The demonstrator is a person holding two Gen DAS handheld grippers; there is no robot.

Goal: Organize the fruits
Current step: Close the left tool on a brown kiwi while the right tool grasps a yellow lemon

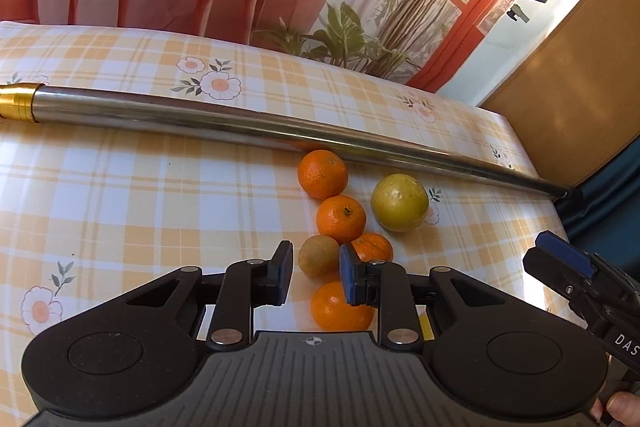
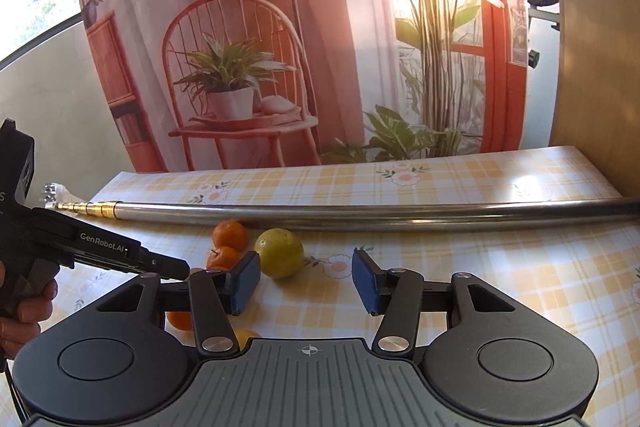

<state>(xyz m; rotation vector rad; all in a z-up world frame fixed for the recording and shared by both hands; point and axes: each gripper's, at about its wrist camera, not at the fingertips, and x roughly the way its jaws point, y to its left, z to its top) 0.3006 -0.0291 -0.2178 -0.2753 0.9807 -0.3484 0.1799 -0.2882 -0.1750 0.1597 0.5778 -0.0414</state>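
Note:
Several oranges lie clustered on the checked tablecloth [image 1: 120, 187]: one [image 1: 322, 174] by the pole, one [image 1: 341, 219] nearer, one [image 1: 372, 247] behind the right finger, one [image 1: 340, 307] under the jaws. A large yellow-green fruit [image 1: 399, 202] sits to their right. My left gripper [image 1: 316, 273] is open but narrow, its fingers on either side of a small brownish-green fruit [image 1: 318, 255], with a thin gap on the left. My right gripper [image 2: 306, 283] is wide open over bare cloth, the yellow-green fruit [image 2: 280, 253] just beyond its left finger.
A long steel pole [image 1: 240, 123] with a brass end lies across the table behind the fruit. A printed backdrop [image 2: 280, 67] hangs behind the table and a wooden panel [image 2: 600, 67] stands at the right. The right gripper [image 1: 568, 267] shows near the table's right edge.

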